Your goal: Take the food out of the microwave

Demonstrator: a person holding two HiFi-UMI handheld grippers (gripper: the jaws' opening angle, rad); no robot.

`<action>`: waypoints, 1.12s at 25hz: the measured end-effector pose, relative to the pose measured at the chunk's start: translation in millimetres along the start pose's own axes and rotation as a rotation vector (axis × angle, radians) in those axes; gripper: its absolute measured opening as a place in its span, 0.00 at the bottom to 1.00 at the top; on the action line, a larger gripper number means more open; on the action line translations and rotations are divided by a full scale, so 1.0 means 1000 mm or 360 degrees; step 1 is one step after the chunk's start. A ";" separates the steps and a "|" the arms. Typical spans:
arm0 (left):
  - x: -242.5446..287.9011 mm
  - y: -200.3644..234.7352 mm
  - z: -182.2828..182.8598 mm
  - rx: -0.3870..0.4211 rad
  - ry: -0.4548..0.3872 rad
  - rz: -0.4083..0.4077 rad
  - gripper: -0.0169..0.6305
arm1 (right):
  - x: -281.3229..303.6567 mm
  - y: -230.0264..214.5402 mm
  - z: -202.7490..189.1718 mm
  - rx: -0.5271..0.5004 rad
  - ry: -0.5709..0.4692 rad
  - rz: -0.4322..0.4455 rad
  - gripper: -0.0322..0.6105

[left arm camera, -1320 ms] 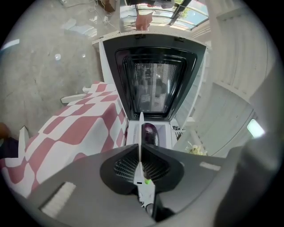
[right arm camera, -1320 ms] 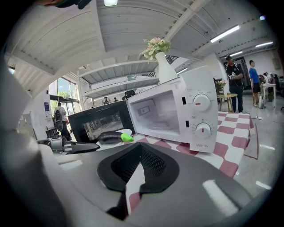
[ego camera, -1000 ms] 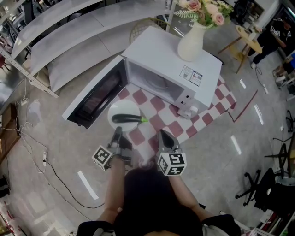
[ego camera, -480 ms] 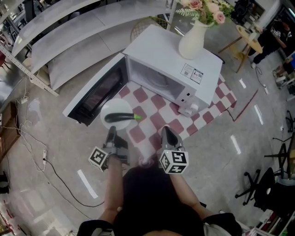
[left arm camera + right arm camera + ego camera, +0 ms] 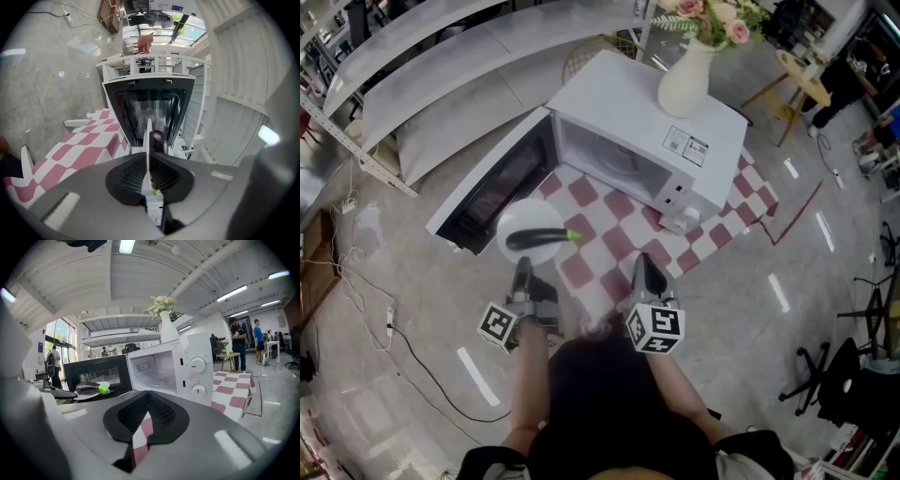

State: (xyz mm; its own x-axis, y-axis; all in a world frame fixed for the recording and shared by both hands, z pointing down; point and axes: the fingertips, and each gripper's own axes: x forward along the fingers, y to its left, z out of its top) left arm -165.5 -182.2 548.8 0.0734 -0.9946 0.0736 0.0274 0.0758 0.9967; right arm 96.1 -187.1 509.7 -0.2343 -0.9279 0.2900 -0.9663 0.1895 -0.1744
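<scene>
My left gripper (image 5: 523,264) pinches the white plate (image 5: 516,220) by its near rim, eggplant (image 5: 534,239) on it, left of the open microwave (image 5: 647,112); my right gripper (image 5: 648,269) is closed, empty.

Dark top (image 5: 609,412), 2 grey grippers (image 5: 523,269) (image 5: 646,264), black-and-white marker cubes (image 5: 499,325) (image 5: 654,330)

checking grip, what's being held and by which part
Left gripper pinches the white plate by its near rim, eggplant lying on it. Right gripper holds nothing.
</scene>
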 end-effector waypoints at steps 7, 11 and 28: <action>-0.001 -0.008 -0.015 -0.0012 0.0020 -0.0010 0.07 | -0.006 0.007 0.004 -0.0018 -0.0019 0.0013 0.05; -0.002 -0.012 -0.024 -0.0013 0.0043 -0.0010 0.07 | -0.010 0.009 0.005 -0.0039 -0.0030 0.0008 0.05; -0.009 -0.015 -0.040 -0.0016 0.0145 0.0002 0.07 | -0.022 0.015 0.008 -0.0072 -0.0055 -0.0007 0.05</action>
State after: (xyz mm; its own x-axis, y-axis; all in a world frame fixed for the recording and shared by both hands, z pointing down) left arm -126.3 -171.1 531.9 0.1639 -0.9839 0.0712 0.0373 0.0783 0.9962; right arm 87.3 -166.2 493.2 -0.2269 -0.9391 0.2581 -0.9713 0.1989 -0.1301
